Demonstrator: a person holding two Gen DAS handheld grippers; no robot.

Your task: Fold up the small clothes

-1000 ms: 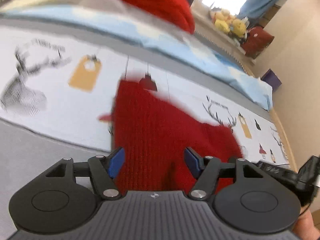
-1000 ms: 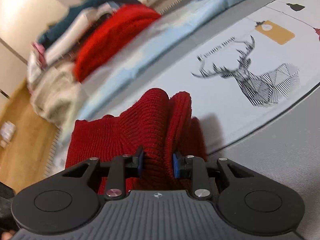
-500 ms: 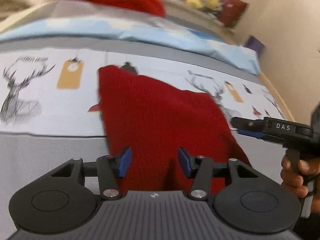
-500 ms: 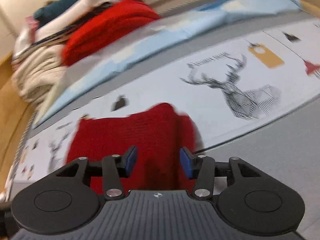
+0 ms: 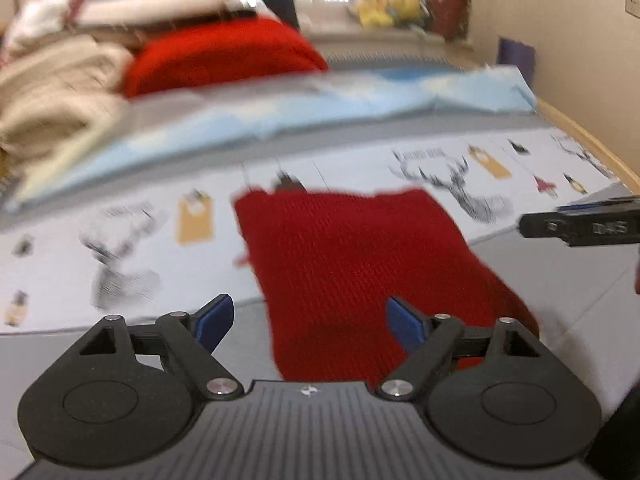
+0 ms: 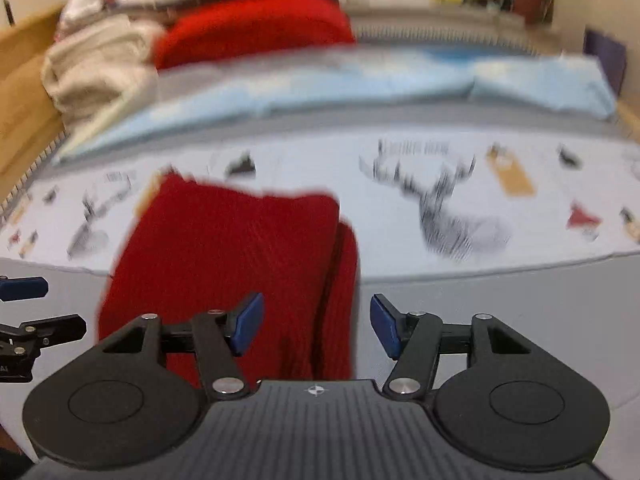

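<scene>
A dark red knitted garment (image 5: 360, 264) lies folded flat on the deer-print sheet (image 5: 120, 248), its near end over the grey mat. My left gripper (image 5: 308, 326) hovers above that near end, its jaws opening wide with nothing pressed between the blue pads. In the right wrist view the same garment (image 6: 232, 256) shows a folded layer along its right edge. My right gripper (image 6: 316, 326) hangs above that edge, its jaws opening too, pads clear of the knit. The right gripper's tip (image 5: 580, 226) pokes in at the right of the left wrist view.
A pile of clothes sits at the back left: a bright red knit (image 5: 224, 56), cream knits (image 5: 52, 92) and white and teal items. A light blue cloth (image 5: 320, 100) lies across behind the sheet. Soft toys (image 5: 384, 4) and a wall stand at the far right.
The right gripper let go of the bunched red knit and opened. Both grippers rose and drew back, rolling level. The garment now lies flat.
</scene>
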